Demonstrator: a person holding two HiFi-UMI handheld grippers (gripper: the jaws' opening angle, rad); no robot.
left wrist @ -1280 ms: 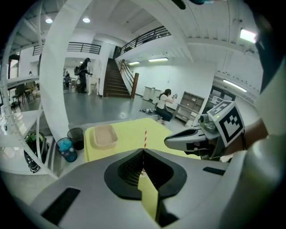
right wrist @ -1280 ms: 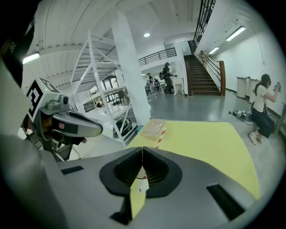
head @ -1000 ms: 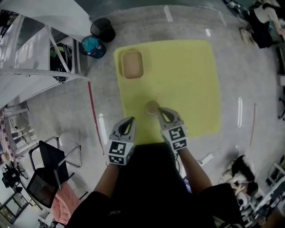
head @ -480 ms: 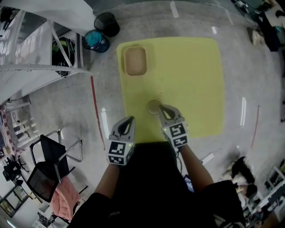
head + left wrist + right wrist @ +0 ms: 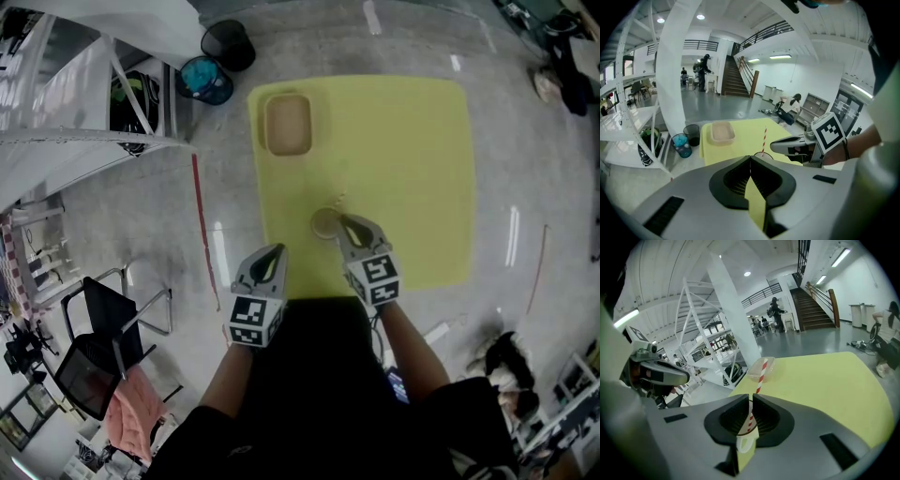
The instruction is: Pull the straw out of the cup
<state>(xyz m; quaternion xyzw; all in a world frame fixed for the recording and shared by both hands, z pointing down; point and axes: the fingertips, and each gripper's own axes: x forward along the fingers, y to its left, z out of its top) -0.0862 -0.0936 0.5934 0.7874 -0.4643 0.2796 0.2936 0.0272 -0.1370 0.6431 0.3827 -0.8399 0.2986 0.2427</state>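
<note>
A brown cup [image 5: 323, 223] stands on the yellow table [image 5: 412, 141] near its front edge, and a red-and-white striped straw [image 5: 337, 201] sticks up out of it. My right gripper [image 5: 346, 223] is shut, its tips just right of the cup and close to the straw. In the right gripper view the straw [image 5: 761, 371] and the cup [image 5: 744, 442] show through the thin slit between the jaws, beyond the tips. In the left gripper view the straw [image 5: 764, 139] stands a little apart from the right gripper [image 5: 776, 146]. My left gripper [image 5: 273, 253] is shut and empty, left of the cup at the table's front left corner.
A beige tray [image 5: 287, 124] sits at the table's far left corner. On the floor left of the table stand a blue bin [image 5: 205, 80] and a black bin [image 5: 228, 42]. White shelving [image 5: 84, 141] and a black chair [image 5: 98, 347] stand further left.
My right gripper has edged a little closer to the cup and straw. The left gripper has stayed where it was.
</note>
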